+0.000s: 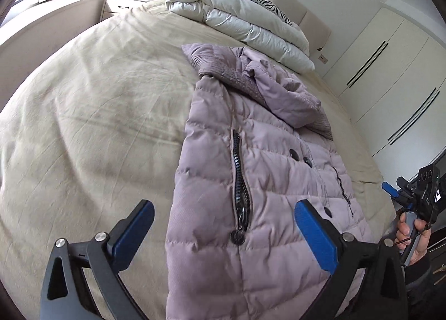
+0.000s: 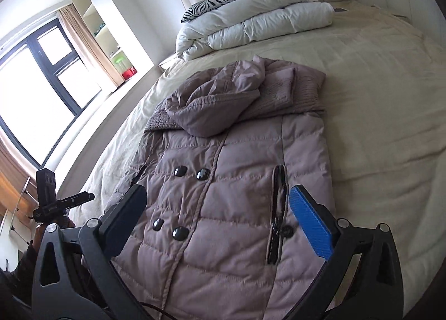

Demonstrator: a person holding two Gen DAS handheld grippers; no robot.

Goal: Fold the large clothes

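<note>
Lying flat on the bed (image 1: 83,113) with its sides tucked in and hood folded down, the jacket (image 1: 251,180) looks ready for its crosswise fold. Both the left gripper (image 1: 223,233) and right gripper (image 2: 220,222) hang above its lower part, spread wide and empty. Next, I'd judge, they should drop to the hem, pinch it, and carry it toward the hood.

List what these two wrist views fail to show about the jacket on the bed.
- Hem of the puffer jacket: cut off by the bottom edge in both wrist views.
- Sleeves: neither view shows them laid out; probably folded underneath.
- Collar area: covered by the hood.
- Front closure below the buttons: fastened or not, unclear.
</note>
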